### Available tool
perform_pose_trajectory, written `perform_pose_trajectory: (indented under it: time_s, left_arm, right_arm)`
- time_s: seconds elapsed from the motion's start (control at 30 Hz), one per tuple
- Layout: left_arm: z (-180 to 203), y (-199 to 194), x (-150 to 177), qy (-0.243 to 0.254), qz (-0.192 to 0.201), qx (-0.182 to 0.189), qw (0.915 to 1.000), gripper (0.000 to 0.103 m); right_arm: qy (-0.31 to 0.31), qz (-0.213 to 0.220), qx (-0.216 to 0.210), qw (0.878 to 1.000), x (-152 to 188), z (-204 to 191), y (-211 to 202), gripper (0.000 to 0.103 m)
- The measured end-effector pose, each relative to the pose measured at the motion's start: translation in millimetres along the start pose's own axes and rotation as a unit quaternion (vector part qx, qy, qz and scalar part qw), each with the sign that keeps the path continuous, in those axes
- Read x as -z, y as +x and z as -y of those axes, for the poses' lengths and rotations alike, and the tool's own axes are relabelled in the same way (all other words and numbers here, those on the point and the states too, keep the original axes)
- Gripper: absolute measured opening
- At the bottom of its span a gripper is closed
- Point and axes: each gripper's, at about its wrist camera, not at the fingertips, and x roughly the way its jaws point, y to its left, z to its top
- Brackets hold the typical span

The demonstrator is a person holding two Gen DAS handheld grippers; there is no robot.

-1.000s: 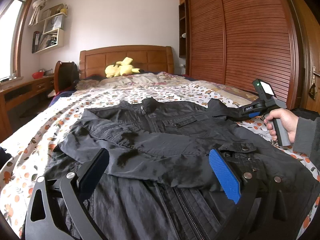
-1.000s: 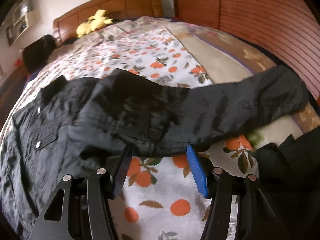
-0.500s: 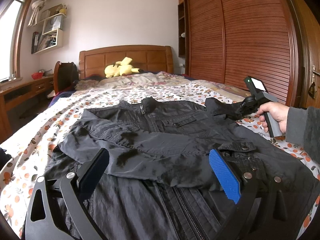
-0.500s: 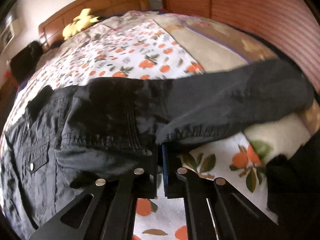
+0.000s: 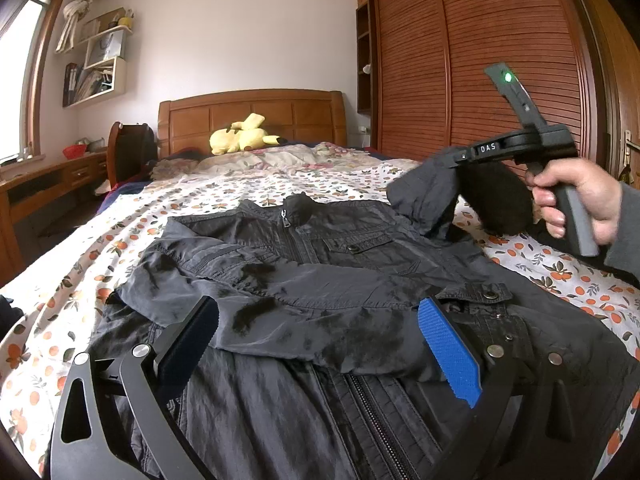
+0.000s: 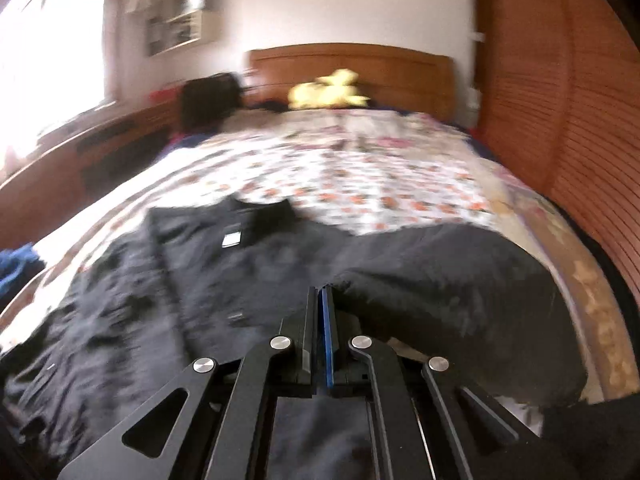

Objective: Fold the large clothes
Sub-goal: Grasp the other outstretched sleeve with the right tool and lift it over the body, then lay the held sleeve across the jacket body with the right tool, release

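Right gripper, fingers now pinched on the black jacket's sleeve, lifts it off the floral bedsheet (fold starting); left gripper waits, spread wide.

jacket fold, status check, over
Right tongs shut on the jacket's sleeve, lifted above the bed. Left tongs open over the jacket. Other sleeve already folded across. Nothing blocking.

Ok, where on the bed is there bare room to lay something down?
Bare sheet lies between the jacket collar and the yellow plush, and in a strip left of the jacket. The near half is crowded: the jacket fills it, and the right gripper holds its sleeve up.
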Motion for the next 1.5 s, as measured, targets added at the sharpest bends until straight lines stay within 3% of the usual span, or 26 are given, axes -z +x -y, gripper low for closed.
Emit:
perform_pose_trajectory:
  time_s: [0.23, 0.3, 0.5, 0.53, 0.6, 0.73, 0.8, 0.9, 1.4, 1.43, 1.5]
  left_arm:
    - [-0.1, -0.3, 0.1, 0.000, 0.001, 0.000, 1.0000, 0.101]
    - [0.2, -0.8, 0.3, -0.001, 0.002, -0.001, 1.0000, 0.101]
    - [-1.2, -4.3, 0.3, 0.000, 0.004, 0.001, 1.0000, 0.101]
    - [-1.5, -5.9, -0.1, 0.000, 0.004, 0.002, 1.0000, 0.101]
    - [-2.3, -9.3, -0.7, 0.001, 0.005, 0.005, 1.0000, 0.101]
    - [-3.6, -18.3, -1.9, 0.006, 0.005, 0.010, 0.9999, 0.101]
    - [-4.2, -22.9, -2.4, 0.008, 0.004, 0.012, 0.9999, 0.101]
    - [-4.6, -29.6, -2.3, 0.012, 0.005, 0.016, 0.9998, 0.101]
    - [-15.6, -48.6, 0.8, 0.013, 0.004, 0.013, 0.9998, 0.100]
    - [-15.4, -49.7, 0.9, 0.013, 0.005, 0.013, 0.9998, 0.100]
    - [-15.6, -50.7, 1.0, 0.015, 0.005, 0.011, 0.9998, 0.101]
  right_arm:
    - [-0.027, -0.078, -0.038, 0.996, 25.3, -42.7, 14.5, 0.000]
    - [-0.041, -0.093, -0.031, 0.994, 33.1, -51.3, 11.6, 0.000]
    - [-0.040, -0.074, -0.013, 0.996, 29.9, -47.4, -21.2, 0.003]
    - [-0.036, -0.070, -0.006, 0.997, 27.0, -42.3, -25.8, 0.006]
    - [-0.022, -0.061, 0.022, 0.998, 20.5, -29.0, -31.7, 0.036]
    - [-0.007, -0.059, 0.065, 0.996, 19.5, -2.5, -28.7, 0.042]
    - [0.005, -0.072, 0.081, 0.994, 25.3, 11.8, -20.3, 0.053]
    - [0.018, -0.096, 0.093, 0.991, 38.1, 29.3, -8.3, 0.060]
    - [0.029, -0.165, 0.094, 0.981, 88.2, 37.5, 29.2, 0.060]
    - [0.028, -0.172, 0.092, 0.980, 91.0, 37.3, 31.7, 0.057]
    - [0.023, -0.192, 0.076, 0.978, 98.5, 35.1, 38.2, 0.018]
